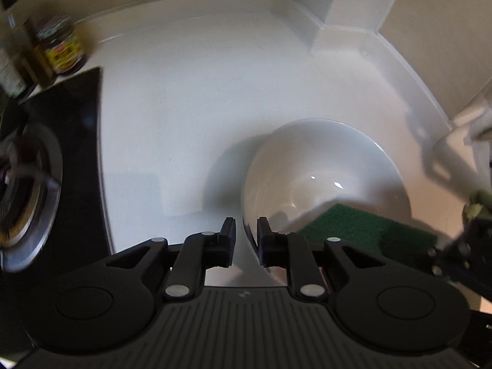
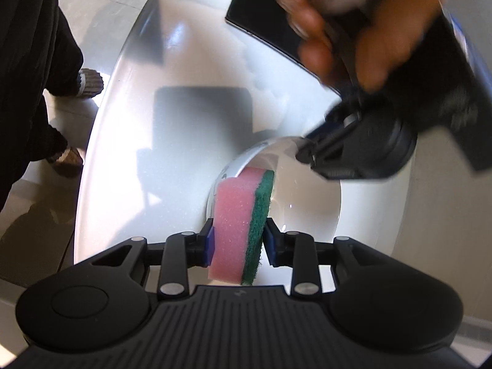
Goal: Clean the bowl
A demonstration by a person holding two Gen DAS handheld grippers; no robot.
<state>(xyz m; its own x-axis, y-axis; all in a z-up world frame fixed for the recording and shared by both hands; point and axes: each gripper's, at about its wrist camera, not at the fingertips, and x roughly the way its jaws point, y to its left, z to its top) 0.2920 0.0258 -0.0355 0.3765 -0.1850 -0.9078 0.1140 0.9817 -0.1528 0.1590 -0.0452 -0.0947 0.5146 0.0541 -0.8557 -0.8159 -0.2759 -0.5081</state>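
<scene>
Bowl, white glazed ceramic, stands on the white glossy countertop, beside the black glass hob with its steel burner ring, and is tipped so that its cavity faces the right gripper; this tilt is judged to give the sponge access to the inner wall. Left gripper straddles the near rim of the bowl, one black finger outside the wall and one inside, which is the arrangement needed to steady the bowl against scrubbing force. Its jaws stand at a narrow gap around the rim; whether the pads press on the ceramic or merely flank it cannot be told from either view, since the right wrist view shows this gripper blurred at the far rim, carried by a person's hand. Right gripper is clamped on a rectangular sponge of pink foam with a green scouring layer, held on edge between the blue-padded fingers so that the far end projects forward into the bowl. The green layer faces the bowl's interior, the abrasive side being the working face. Scrubbing appears to be in progress or about to begin. A dark jar with a yellow label stands near the wall, well apart from the work
</scene>
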